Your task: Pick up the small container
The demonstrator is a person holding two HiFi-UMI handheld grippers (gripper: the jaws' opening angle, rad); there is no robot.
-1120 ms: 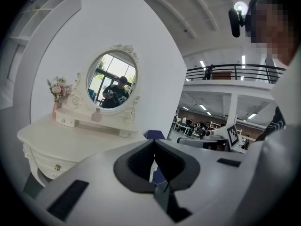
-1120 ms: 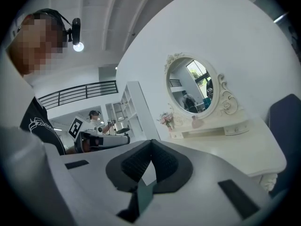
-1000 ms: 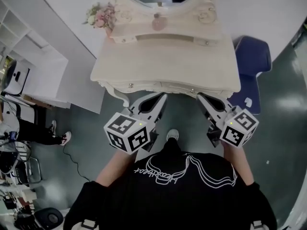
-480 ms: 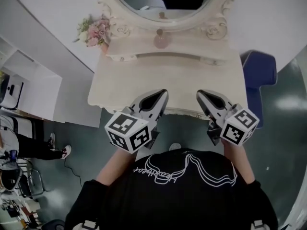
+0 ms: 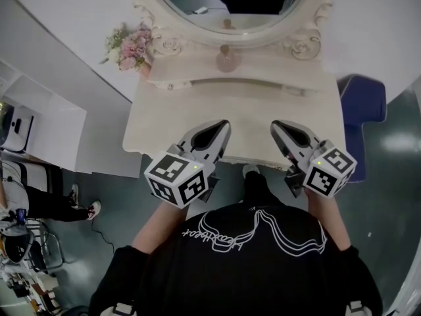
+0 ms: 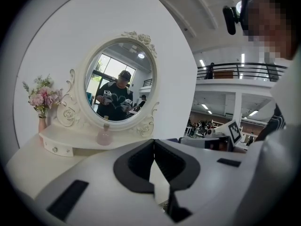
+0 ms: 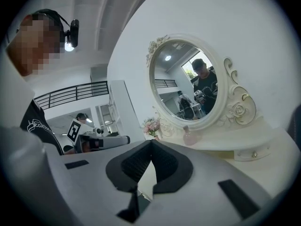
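Observation:
The small container (image 5: 227, 59) is a pale pink bottle with a round stopper. It stands on the raised shelf under the oval mirror (image 5: 230, 5), at the back of the cream dressing table (image 5: 191, 114). The left gripper view shows the container (image 6: 104, 135) left of the jaws, and in the right gripper view it (image 7: 189, 137) sits right of them. My left gripper (image 5: 222, 125) and right gripper (image 5: 276, 125) hover side by side over the table's front edge, well short of the container. Both are shut and hold nothing.
A vase of pink flowers (image 5: 131, 43) stands at the shelf's left end. A blue chair (image 5: 360, 101) is right of the table, and white shelving (image 5: 39, 127) is to its left. Small drawers with knobs (image 6: 55, 149) run under the shelf.
The person has stepped up to the table. Both grippers, first over the floor in front of it, now reach over its front edge. Their jaws stay shut.

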